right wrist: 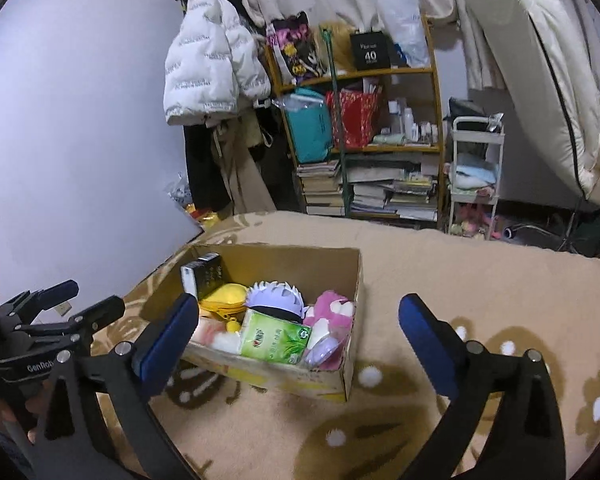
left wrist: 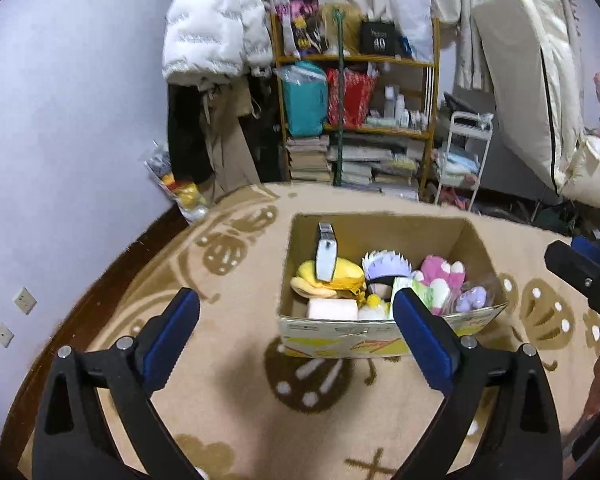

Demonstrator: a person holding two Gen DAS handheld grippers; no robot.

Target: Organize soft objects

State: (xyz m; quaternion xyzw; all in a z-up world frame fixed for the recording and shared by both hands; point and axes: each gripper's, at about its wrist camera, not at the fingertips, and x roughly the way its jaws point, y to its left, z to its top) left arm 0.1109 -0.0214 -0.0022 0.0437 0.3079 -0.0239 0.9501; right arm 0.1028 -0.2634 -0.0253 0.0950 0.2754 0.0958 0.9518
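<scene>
So both grippers are spread wide and holding nothing. The left gripper (left wrist: 296, 312) hangs just short of the near wall of the cardboard box (left wrist: 380, 332), blue pads apart with only rug between them. The right gripper (right wrist: 300, 320) sits near the box's near right corner, jaws equally wide, nothing touching its pads.

The box rests on the tan patterned rug (left wrist: 228, 380), open top up, and from the right wrist view its long axis runs from near right to far left. Everything soft is packed inside: a yellow plush (left wrist: 340, 278) on the left, lying sideways, a white-haired doll head (left wrist: 384, 268) in the middle with its face toward the near wall, and a pink plush (left wrist: 444, 274) on the right with its white-tipped end pointing up. A green tissue pack (right wrist: 274, 338) lies flat against the near wall, long side parallel to that wall. A dark box (right wrist: 206, 276) stands upright in the far left corner. A pale purple toy (left wrist: 474, 298) sits in the near right corner.
</scene>
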